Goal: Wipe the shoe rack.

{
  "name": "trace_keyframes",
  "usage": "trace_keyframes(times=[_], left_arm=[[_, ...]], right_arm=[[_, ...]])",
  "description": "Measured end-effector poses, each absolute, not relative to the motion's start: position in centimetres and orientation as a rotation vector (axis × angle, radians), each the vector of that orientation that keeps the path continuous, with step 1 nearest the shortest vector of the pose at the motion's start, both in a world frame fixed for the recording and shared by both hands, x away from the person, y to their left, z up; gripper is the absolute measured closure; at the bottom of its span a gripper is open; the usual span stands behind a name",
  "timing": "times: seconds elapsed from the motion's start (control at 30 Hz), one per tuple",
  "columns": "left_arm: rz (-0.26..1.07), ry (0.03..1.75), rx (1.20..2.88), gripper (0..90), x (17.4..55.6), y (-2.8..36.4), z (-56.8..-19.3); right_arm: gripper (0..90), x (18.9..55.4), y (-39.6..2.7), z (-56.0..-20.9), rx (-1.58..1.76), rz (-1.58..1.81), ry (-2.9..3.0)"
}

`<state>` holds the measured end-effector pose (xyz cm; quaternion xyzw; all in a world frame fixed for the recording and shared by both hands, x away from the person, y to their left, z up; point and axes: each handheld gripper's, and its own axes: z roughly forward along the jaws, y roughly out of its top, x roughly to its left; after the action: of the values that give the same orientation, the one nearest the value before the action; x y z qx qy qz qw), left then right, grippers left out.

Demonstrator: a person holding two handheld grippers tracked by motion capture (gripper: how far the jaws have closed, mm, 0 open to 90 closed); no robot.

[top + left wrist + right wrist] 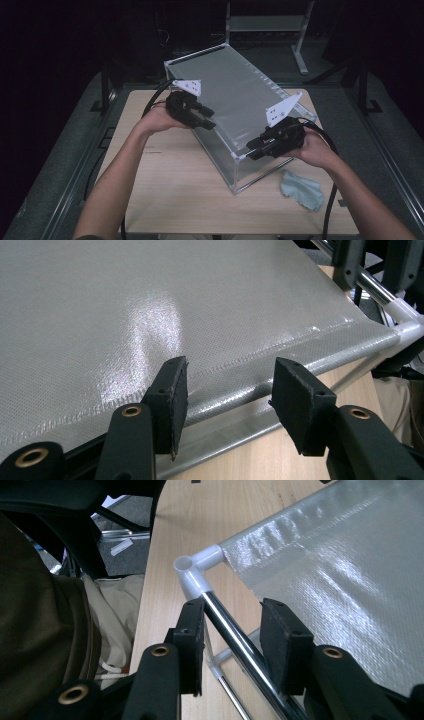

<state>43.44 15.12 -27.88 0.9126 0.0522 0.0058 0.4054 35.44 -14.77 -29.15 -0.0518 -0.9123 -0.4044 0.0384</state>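
The covered frame (pixel 240 107) lies on the table (pixel 170 190), long axis running away from the person. The right gripper (pixel 232 645) straddles its near chrome bar (pixel 235 635), jaws half-open, not clamped. The left gripper (pixel 227 405) gapes wide just off the stitched fabric edge (pixel 250 375).

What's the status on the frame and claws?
Left claw open over the fabric-covered frame edge. Right claw open astride the metal rod, pads not pressing. Cloth lies clear.
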Motion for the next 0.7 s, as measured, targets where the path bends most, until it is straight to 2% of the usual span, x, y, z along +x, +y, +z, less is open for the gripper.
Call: trace_keyframes(times=[0.7], left_arm=[[0.022,0.134,2.327,50.4,42.5,15.6,-27.6]], right_arm=[[59.8,36.3,-16.1,-29.2,-0.203,-1.258,-2.767]])
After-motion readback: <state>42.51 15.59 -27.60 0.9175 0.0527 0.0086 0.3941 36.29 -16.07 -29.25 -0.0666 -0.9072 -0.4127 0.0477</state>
